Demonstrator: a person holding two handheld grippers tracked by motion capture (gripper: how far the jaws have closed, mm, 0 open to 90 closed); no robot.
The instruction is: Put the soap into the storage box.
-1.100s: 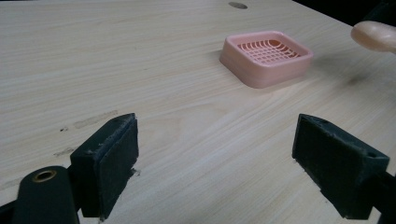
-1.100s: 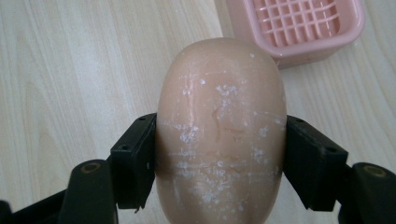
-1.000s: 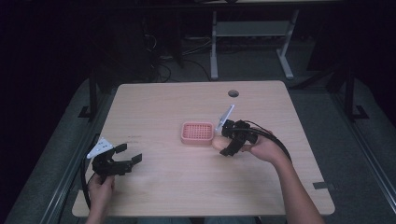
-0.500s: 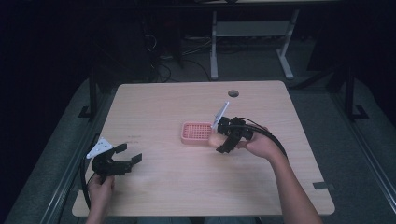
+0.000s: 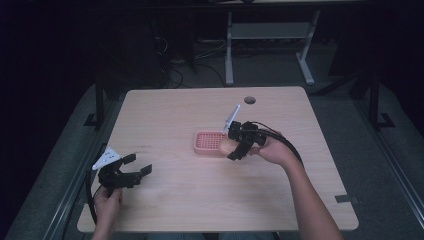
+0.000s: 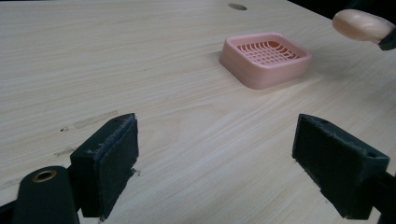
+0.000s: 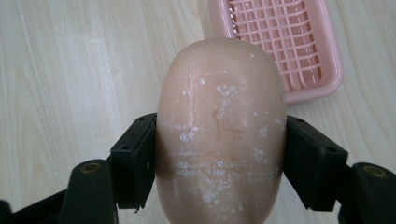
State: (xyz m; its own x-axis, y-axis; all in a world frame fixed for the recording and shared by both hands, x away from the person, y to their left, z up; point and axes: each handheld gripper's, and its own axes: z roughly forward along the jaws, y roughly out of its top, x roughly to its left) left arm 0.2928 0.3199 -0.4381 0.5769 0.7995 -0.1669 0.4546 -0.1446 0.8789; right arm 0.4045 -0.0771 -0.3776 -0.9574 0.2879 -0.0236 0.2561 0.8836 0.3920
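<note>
Since a second ago your right gripper point(image 5: 234, 148) has drifted a little toward your left, carrying the soap bar point(image 5: 228, 146) closer over the near right corner of the pink soap dish point(image 5: 209, 142); your left gripper point(image 5: 131, 169) has stayed where it was near the table's near left corner; the dish has not moved.

Nearest you, the left gripper's jaws stand spread wide and hold nothing; in the left gripper view the pads point(image 6: 112, 161) hover just above bare wood, with the dish point(image 6: 266, 58) well ahead and the bar point(image 6: 359, 25) high at the far right.

Farther out, your right gripper point(image 7: 219, 156) is clamped on the soap bar point(image 7: 220, 130) across its width, both pads pressed against its sides; the bar is peach, scuffed with white flecks, and held clear of the table; in the right gripper view the dish point(image 7: 322, 70) lies just beyond and to the right of it, grid floor bare.

The table point(image 5: 170, 205) has wide open wood between your two grippers; the dish sits near the middle, well apart from every edge; a round cable hole point(image 5: 250, 100) lies by the far edge.
</note>
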